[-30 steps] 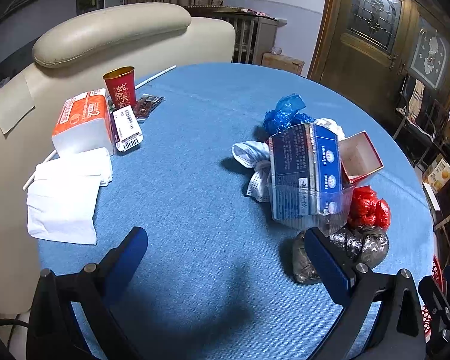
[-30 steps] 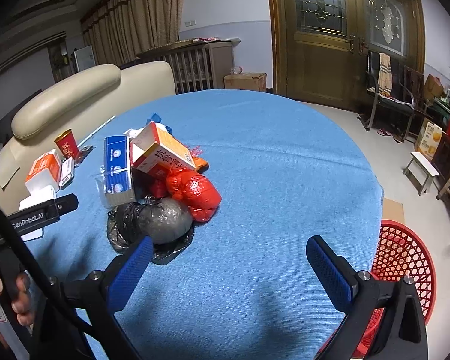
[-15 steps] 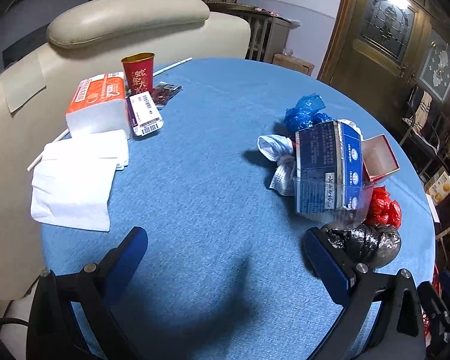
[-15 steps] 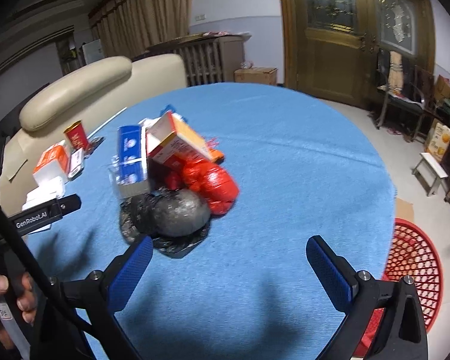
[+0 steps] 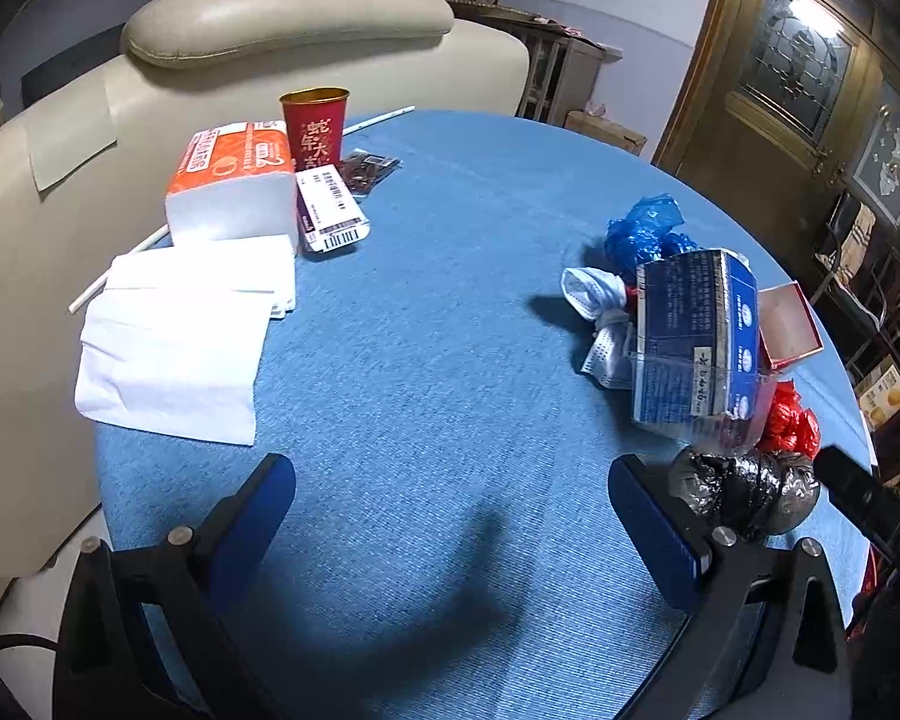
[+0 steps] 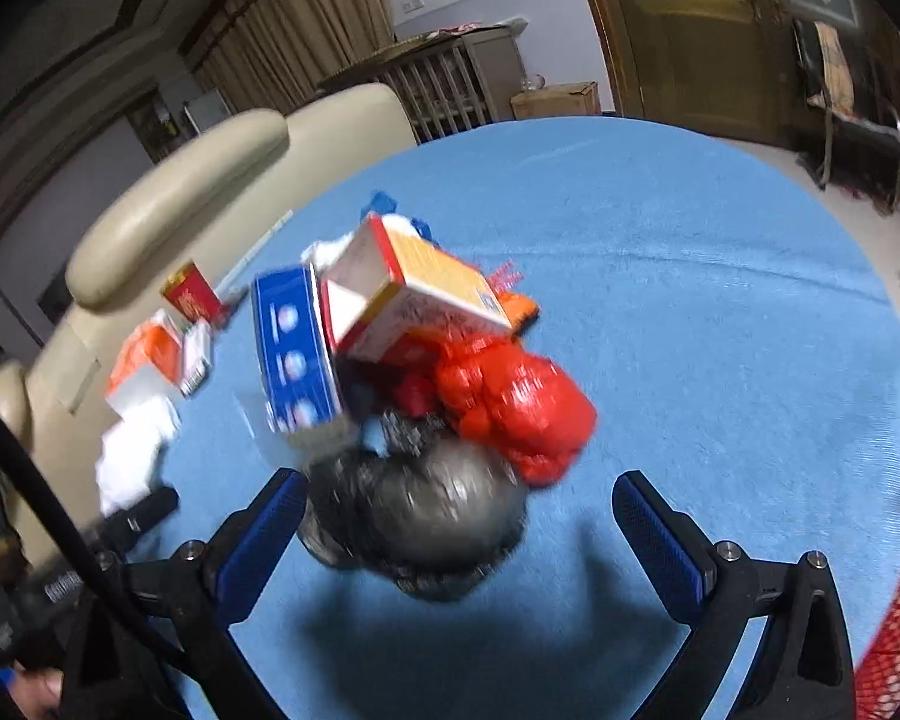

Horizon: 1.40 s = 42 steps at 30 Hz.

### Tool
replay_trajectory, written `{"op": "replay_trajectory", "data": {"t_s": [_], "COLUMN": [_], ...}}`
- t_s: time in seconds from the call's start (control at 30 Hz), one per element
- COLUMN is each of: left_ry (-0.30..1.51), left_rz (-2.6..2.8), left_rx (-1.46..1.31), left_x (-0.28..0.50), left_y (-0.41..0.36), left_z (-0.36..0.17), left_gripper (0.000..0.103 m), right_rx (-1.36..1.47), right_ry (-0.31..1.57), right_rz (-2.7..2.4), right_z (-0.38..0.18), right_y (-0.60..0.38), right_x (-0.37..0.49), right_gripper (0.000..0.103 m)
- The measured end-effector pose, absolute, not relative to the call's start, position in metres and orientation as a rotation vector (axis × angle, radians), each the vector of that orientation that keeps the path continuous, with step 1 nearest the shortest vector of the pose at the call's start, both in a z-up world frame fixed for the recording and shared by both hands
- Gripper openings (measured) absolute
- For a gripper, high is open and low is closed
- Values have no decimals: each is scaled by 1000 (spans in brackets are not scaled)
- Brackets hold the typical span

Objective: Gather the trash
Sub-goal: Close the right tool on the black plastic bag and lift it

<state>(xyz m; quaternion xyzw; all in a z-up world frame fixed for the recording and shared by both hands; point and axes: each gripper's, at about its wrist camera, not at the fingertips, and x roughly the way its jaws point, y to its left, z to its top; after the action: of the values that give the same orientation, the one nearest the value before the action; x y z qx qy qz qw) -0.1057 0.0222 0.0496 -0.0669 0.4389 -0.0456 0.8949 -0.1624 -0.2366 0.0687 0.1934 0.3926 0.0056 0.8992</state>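
Here, through the left wrist camera, the left gripper (image 5: 450, 504) hangs over bare blue tablecloth (image 5: 450, 312) with its jaws wide apart and nothing between them; the trash pile sits off to its right, the crumpled black bag (image 5: 744, 495) just beside the right finger, with a blue carton (image 5: 693, 339) standing above it and a blue plastic wad (image 5: 645, 234) behind. From the right wrist camera, blurred by motion, the right gripper (image 6: 450, 522) is likewise spread and empty, and the black bag (image 6: 426, 516) lies between its fingers, nearer the left one. It looks like thin film bunched around light contents: soft, slippery, likely to squash and slide, so closing across its fullest bulge seems safest. The red bag (image 6: 519, 408) touching it may drag along, and the orange-topped box (image 6: 414, 294) leaning above could topple.
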Motion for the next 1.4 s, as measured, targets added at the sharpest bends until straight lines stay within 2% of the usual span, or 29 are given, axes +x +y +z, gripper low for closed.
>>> {"op": "replay_trajectory", "data": {"t_s": [0.13,0.3,0.5,0.77,0.8,0.9,0.97,1.0,1.13,1.4], "left_ry": [912,901,891,887,886,888,886,884,877,877], "left_rz": [-90,-68,-15,-25,-25,-21,-25,-30,-66,-175], "left_rx": [-145,-144,-176,-155,-154,-159,-158,-151,-119,-62], "left_x": [-105,-105,-104,-106,-106,-106,-105,-104,-101,-102], "left_y": [25,35,58,55,56,58,57,55,42,-1], "left_z": [49,52,54,59,59,59,61,62,66,72], "left_gripper": [103,103,103,103,103,103,103,103,103,103], "right_rx": [435,446,364,199,171,90,46,30,71,186], "right_ry": [789,852,865,864,881,936,971,999,999,974], "right_rz": [40,187,353,332,355,372,376,378,418,430], "right_z": [70,62,79,88,84,69,59,52,52,60], "right_y": [-239,-219,-197,-190,-183,-172,-165,-162,-163,-180], "right_x": [-154,-157,-190,-161,-157,-148,-143,-141,-155,-213], "right_gripper": [103,103,103,103,101,87,67,48,43,42]}}
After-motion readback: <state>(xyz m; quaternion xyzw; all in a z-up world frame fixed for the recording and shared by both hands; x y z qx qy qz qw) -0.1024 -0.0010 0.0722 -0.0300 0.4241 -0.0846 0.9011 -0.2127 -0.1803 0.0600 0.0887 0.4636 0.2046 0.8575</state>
